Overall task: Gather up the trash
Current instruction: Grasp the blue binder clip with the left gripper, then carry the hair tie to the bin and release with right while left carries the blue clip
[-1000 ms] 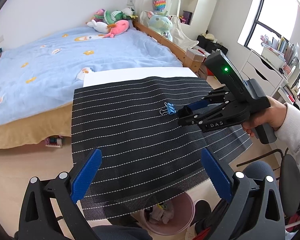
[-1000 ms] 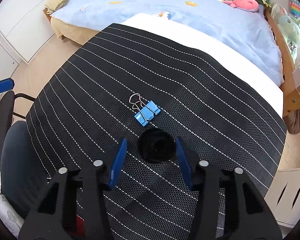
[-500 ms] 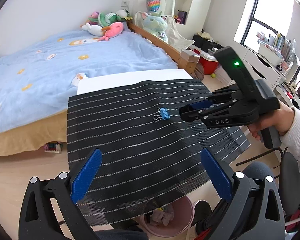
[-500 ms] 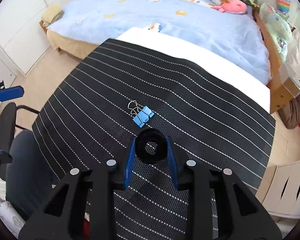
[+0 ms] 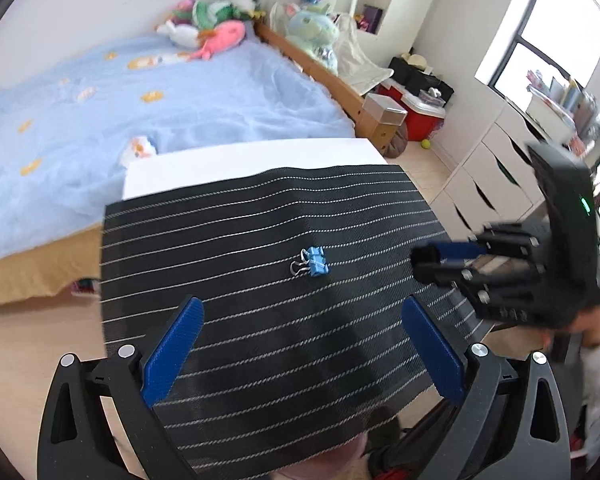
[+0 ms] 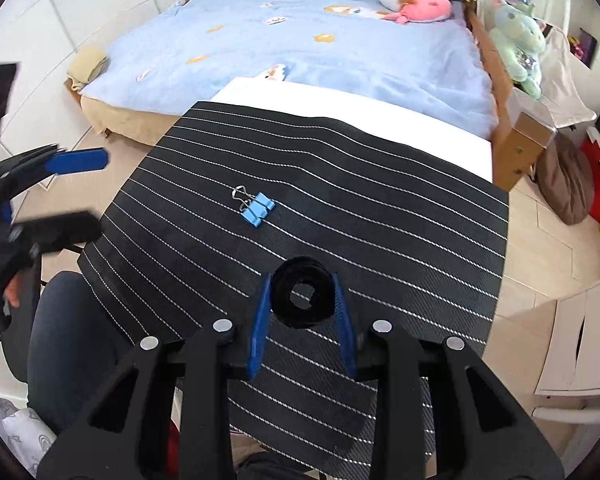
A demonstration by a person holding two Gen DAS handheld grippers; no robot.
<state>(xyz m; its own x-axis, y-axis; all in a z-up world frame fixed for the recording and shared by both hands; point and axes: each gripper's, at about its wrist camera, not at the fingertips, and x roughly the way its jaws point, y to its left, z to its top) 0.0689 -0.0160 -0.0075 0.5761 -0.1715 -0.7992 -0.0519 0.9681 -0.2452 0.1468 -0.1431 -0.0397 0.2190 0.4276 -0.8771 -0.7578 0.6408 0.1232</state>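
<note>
Black roll (image 6: 302, 298), a coil of dark tape or strap with a round hole: low centre of the right wrist view, pinched between the blue fingers (image 6: 260, 322) of the right gripper (image 6: 302, 312). Pads press its two sides, hole facing the camera. It appears to be lifted clear of the striped mat (image 6: 340, 216), though the gap is hard to judge. In the left wrist view the same roll (image 5: 426, 259) shows as a dark lump at the tip of the right gripper (image 5: 432, 262), at the right edge of the frame, blurred.

Blue binder clip (image 6: 257, 209): lies flat on the mat, up and left of the roll, well apart from it, wire handles pointing to upper left. In the left view the clip (image 5: 315, 263) sits mid-frame. Untouched; probably the next piece to collect.

Left gripper (image 5: 300, 352): fingers (image 5: 174, 350) spread wide, nothing between them, hovering over the near part of the mat (image 5: 240, 320). Judged to be free so it can take the clip.

Mat covers most of a white tabletop (image 5: 220, 160); a bare strip shows at the far edge. Blue bed (image 5: 140, 120) behind. A pinkish rim at the bottom edge of the left view may be a bin; too little of it shows to tell.
</note>
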